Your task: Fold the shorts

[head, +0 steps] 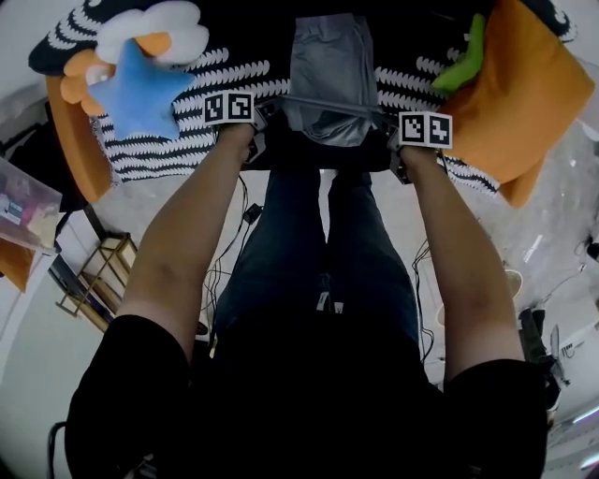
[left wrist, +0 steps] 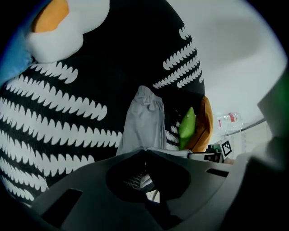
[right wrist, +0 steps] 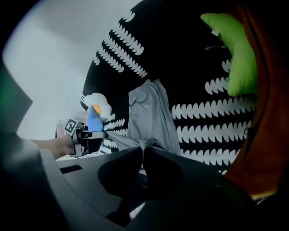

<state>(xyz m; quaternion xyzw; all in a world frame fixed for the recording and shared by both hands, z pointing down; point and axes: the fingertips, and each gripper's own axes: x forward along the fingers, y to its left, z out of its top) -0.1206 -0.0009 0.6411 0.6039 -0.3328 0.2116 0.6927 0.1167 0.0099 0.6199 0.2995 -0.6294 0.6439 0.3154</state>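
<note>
Grey shorts [head: 329,75] lie lengthwise on a black bedspread with white zigzag stripes [head: 215,61]; their near edge is stretched taut between my two grippers. My left gripper [head: 265,114] is shut on the near left corner of the shorts [left wrist: 144,122], the cloth pinched at the jaw tips [left wrist: 144,151]. My right gripper [head: 391,123] is shut on the near right corner of the shorts [right wrist: 146,117], pinched at its tips [right wrist: 143,148]. Both corners are lifted off the bed at its near edge.
A blue star plush [head: 138,89] with a white and orange toy [head: 168,28] lies at the left of the bed. An orange cushion [head: 529,94] and a green plush [head: 463,61] lie at the right. A wooden rack [head: 98,281] and cables [head: 239,224] are on the floor.
</note>
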